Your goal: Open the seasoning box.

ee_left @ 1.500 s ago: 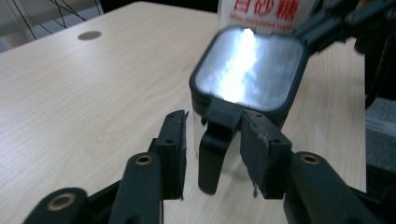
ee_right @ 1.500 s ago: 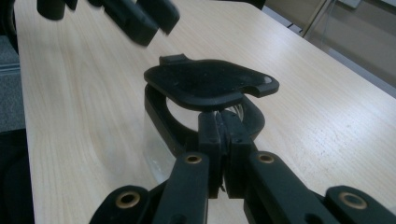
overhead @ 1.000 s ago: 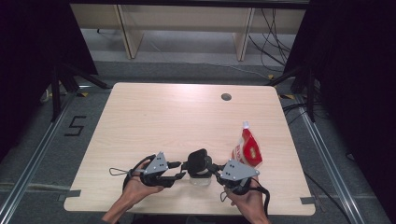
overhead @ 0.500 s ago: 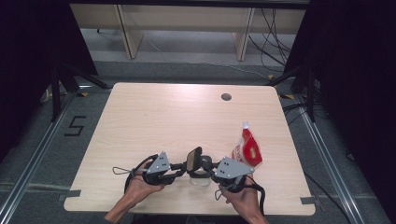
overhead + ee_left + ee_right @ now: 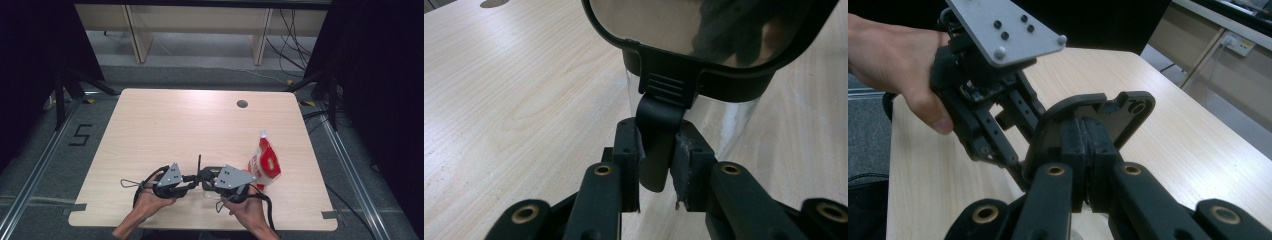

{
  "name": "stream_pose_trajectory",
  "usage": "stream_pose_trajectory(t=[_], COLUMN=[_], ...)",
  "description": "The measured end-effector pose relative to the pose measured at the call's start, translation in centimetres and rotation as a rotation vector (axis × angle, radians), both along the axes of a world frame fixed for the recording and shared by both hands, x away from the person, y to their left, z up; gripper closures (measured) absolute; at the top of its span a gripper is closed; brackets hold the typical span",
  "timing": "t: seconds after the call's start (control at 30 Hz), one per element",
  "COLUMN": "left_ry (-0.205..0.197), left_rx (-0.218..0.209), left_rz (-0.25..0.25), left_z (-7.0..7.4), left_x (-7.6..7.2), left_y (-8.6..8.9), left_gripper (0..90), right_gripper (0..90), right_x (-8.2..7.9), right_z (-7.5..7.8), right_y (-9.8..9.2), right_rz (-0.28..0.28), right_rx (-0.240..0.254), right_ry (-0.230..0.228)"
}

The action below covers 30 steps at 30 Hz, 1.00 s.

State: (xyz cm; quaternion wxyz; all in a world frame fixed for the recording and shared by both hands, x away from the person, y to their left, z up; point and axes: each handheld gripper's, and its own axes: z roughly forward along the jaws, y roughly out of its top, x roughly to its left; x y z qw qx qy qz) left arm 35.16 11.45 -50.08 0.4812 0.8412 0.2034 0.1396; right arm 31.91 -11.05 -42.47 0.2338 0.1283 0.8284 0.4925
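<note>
A clear container [image 5: 723,121] with a black rim [image 5: 724,80] stands near the table's front edge, between my two grippers [image 5: 212,193]. My left gripper [image 5: 655,170] is shut on the black latch tab [image 5: 657,131] that hangs from the rim. The black lid [image 5: 1120,114] stands tipped up on edge, thin and upright in the high view [image 5: 199,163]. My right gripper [image 5: 1084,150] is shut on the lid's edge. In the high view the left gripper [image 5: 192,178] and the right gripper [image 5: 205,178] nearly meet tip to tip.
A red and white pouch [image 5: 265,164] stands just right of the right gripper. A round cable hole [image 5: 242,104] sits at the table's far right. In the right gripper view, a hand [image 5: 893,65] holds the left gripper under its grey plate [image 5: 1003,30]. Bare wood table [image 5: 175,130] stretches beyond.
The black lid has swung up from lying nearly flat to standing on edge. Both grippers have drawn closer together around the container.
</note>
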Motion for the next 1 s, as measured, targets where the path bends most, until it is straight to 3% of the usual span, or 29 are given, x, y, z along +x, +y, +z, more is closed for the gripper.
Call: stream_pose_trajectory(t=[0.43, 0.6, 0.83, 1.0], left_ry=[-0.010, 0.009, 0.007, 0.030], left_rx=[0.029, 0.003, 0.002, -0.001], left_rz=[-0.006, 0.008, 0.009, 0.030], left_z=[0.2, 0.1, 0.2, 0.1], left_x=[0.0, -0.1, 0.1, -0.2], left_y=[0.0, 0.0, 0.6, 1.0], left_gripper=[74.0, 73.1, 62.9, 54.8], right_gripper=[89.1, 88.6, 85.1, 79.4], right_x=[0.5, 0.5, 0.4, 0.2], right_z=[-0.1, -0.1, -0.3, -0.3], right_y=[0.8, 0.7, 0.2, -1.0], right_rz=[0.005, 0.010, 0.001, -0.026], right_rx=[0.006, 0.013, 0.026, 0.034], right_ry=[0.005, 0.019, 0.035, 0.040])
